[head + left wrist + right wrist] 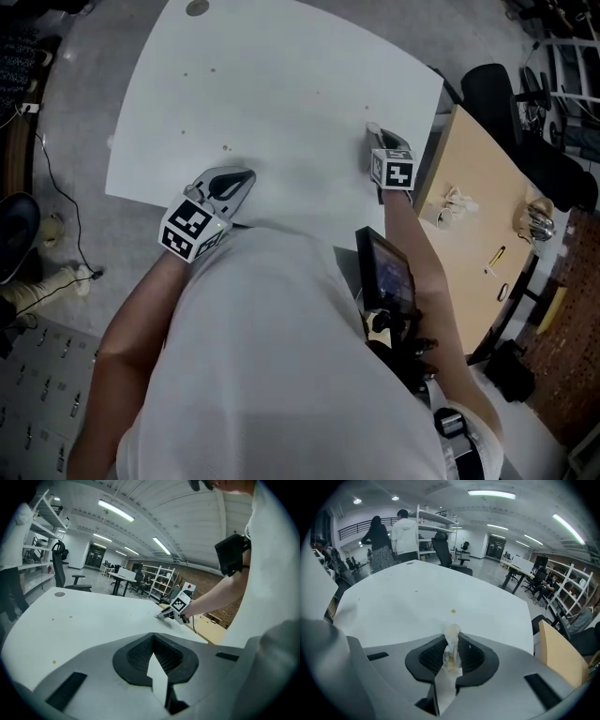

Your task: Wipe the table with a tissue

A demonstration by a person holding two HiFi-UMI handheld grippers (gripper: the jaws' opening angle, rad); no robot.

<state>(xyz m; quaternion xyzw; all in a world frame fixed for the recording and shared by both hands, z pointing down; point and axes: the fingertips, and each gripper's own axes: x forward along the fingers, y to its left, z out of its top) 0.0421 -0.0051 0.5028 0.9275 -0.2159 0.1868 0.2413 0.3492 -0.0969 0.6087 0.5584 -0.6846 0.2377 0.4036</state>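
Observation:
The white table [281,84] carries a few small brownish spots [225,147], one of them just ahead of the right jaws [453,611]. My right gripper [378,136] points down at the table near its right edge, shut on a crumpled, yellow-stained tissue [451,648] that sticks out past the tips. My left gripper [239,178] hovers low over the table's near edge, jaws together with nothing between them [153,637]. From the left gripper view, the right gripper [162,615] shows with its tip at the tabletop.
A wood-topped table [478,187] stands close on the right with a crumpled tissue [457,202], a pen [496,254] and a metal object [539,220]. A black chair [497,89] sits behind it. Two people [403,531] stand beyond the table's far side.

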